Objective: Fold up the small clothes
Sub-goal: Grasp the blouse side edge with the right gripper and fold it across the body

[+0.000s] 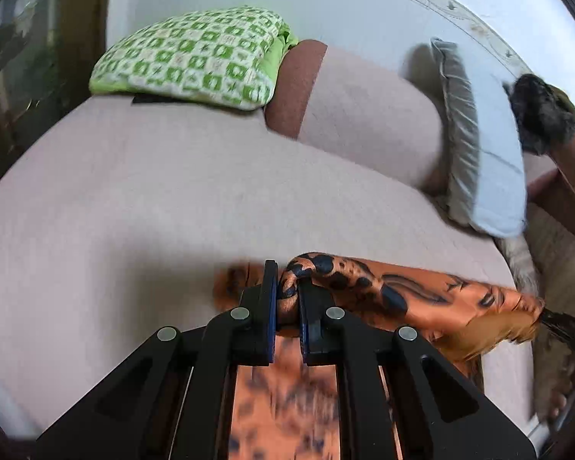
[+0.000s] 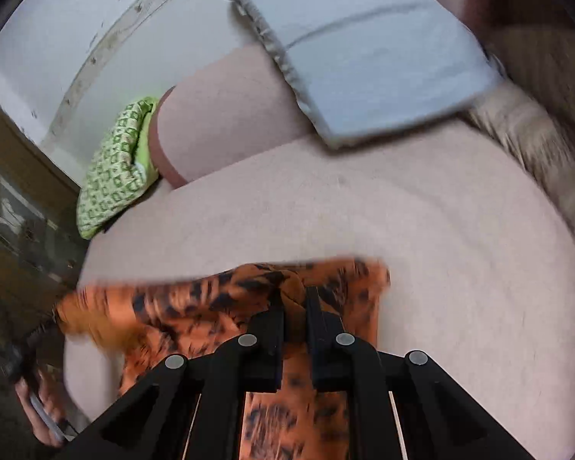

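Cloth, an orange leopard-print garment [image 1: 433,299], stretches with its long axis from the left gripper [image 1: 288,303] to the right gripper [image 2: 296,306], both pinching bunched fabric, near the pink bed's [image 1: 142,207] front edge. Only the left view shows its print sharply. Green checked pillow [image 1: 188,57] and grey cushion [image 2: 364,50] sit at the far edge.

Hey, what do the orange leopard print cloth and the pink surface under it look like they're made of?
The orange leopard print cloth looks like satin or silk: smooth, with a soft sheen on the bunched fold in the left tongs. The pink surface looks like matte, slightly fuzzy woven or fleecy fabric, with no shine; its exact fibre can't be told.
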Available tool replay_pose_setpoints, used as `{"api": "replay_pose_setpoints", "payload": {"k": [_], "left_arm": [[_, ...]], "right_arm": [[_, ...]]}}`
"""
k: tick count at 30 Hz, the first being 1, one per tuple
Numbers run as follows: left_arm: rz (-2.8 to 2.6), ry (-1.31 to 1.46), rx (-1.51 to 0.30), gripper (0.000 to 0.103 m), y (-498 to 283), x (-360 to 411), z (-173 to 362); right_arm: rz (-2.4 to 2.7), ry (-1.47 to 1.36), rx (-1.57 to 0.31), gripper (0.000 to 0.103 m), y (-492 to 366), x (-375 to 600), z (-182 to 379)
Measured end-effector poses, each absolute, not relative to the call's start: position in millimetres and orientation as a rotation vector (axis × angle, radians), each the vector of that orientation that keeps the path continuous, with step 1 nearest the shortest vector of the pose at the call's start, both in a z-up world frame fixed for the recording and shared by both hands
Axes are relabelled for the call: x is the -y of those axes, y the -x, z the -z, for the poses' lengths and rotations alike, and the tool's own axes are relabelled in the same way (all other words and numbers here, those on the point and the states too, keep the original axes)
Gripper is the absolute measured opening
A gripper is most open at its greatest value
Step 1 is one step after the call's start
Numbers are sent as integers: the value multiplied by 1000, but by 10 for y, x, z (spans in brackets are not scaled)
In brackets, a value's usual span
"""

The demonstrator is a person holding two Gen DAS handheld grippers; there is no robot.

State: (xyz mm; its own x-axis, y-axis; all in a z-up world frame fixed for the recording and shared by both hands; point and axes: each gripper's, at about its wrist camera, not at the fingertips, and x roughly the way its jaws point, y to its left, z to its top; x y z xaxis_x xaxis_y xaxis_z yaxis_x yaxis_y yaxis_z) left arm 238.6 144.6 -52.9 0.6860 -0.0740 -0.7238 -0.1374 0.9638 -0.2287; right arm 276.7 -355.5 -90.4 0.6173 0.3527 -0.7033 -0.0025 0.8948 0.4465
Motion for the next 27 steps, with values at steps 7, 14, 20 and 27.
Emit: {"api": "replay_pose_setpoints", "payload": {"k": [7, 14, 20, 27], "left_arm": [[-69, 319, -958, 8, -1654, -1306, 1133], [-130, 188, -984, 8, -1292, -1117, 1372], [-143, 245, -928, 8, -1136, -1222, 1251], [-131, 161, -1073, 12, -1236, -1050, 1398]], "right_arm": [[-103, -478, -1047, 9, -2092, 3649, 1502], [-83, -379, -1122, 9, -1669, 3612, 1810], [-59, -327, -1081, 9, -1361, 3591, 1688], [-85, -319, -1028, 9, -1226, 3503, 1612]]}}
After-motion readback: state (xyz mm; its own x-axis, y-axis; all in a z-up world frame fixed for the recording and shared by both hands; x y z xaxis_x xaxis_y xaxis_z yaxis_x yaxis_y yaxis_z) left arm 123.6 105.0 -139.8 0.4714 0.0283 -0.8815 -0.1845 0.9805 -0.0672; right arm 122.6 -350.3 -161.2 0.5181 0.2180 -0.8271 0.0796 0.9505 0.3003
